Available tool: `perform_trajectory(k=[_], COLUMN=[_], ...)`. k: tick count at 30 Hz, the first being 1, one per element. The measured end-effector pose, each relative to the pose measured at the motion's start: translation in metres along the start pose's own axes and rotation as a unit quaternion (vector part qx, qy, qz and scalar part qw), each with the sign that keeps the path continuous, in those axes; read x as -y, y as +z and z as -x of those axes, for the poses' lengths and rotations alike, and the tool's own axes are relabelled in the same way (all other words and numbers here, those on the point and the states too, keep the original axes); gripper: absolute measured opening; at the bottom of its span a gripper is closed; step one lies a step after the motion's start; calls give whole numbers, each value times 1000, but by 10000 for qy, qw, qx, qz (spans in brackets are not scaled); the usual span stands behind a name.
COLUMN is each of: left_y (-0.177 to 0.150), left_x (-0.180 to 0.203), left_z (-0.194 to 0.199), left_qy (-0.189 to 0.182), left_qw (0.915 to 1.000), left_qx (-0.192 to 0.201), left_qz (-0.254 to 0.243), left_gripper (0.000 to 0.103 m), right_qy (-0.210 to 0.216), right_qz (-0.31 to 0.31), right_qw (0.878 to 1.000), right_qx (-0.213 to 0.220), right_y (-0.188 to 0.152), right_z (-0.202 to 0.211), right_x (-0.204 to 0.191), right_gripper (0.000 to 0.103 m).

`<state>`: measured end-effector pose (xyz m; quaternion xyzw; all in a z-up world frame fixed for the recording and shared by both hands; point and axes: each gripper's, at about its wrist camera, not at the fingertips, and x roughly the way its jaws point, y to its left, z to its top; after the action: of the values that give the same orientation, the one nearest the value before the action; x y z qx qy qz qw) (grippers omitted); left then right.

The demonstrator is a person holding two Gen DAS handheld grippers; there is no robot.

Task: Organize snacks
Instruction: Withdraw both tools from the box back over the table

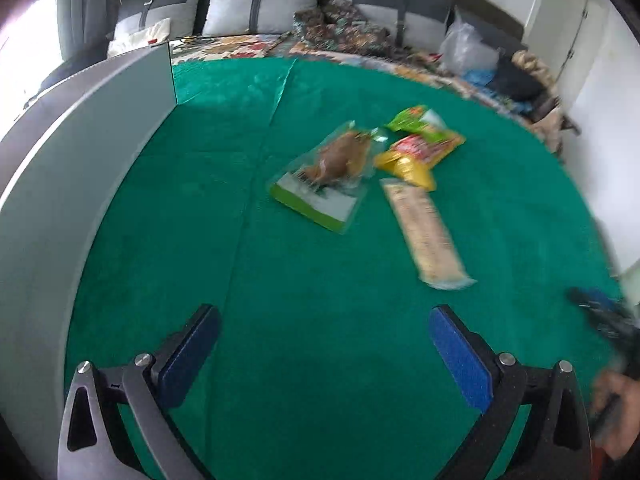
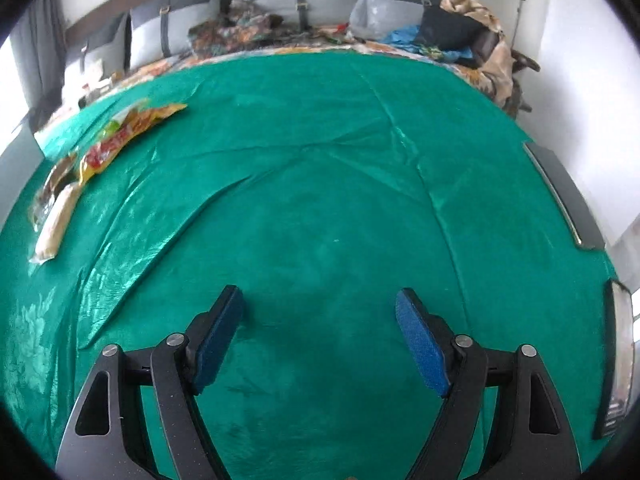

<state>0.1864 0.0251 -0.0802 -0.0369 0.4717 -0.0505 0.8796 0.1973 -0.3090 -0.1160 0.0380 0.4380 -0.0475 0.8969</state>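
Green cloth (image 1: 200, 220), long wafer pack (image 1: 426, 232) lying diagonal

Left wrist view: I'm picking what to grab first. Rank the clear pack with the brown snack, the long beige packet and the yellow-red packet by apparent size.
1. clear pack with the brown snack
2. long beige packet, close in size
3. yellow-red packet, partly overlapped, farther away, so unsure

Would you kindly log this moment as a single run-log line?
left gripper: open, empty | right gripper: open, empty | snack packets: clustered on green cloth, untouched | stage: approach
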Motion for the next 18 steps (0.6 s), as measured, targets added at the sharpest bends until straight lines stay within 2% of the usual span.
perform_trajectory(k=[5,8,18], left_y=[-8,-10,-10], left_x=[-4,-11,-10], left_z=[-24,-23,-29], left_qy=[442,372,428], left_qw=[9984,9988,9984], left_qx=[43,163,143], left_qz=[-356,-284,-337], left_gripper=[102,102,103], right_qy=[24,13,16], right_qz=[-18,-38,-40], right_qw=[10000,10000,10000], right_qx=[-23,-30,-29], right_y=[-3,-5,-6], right_z=[1,1,0], right_x=[0,-1,0], right_gripper=[87,89,89])
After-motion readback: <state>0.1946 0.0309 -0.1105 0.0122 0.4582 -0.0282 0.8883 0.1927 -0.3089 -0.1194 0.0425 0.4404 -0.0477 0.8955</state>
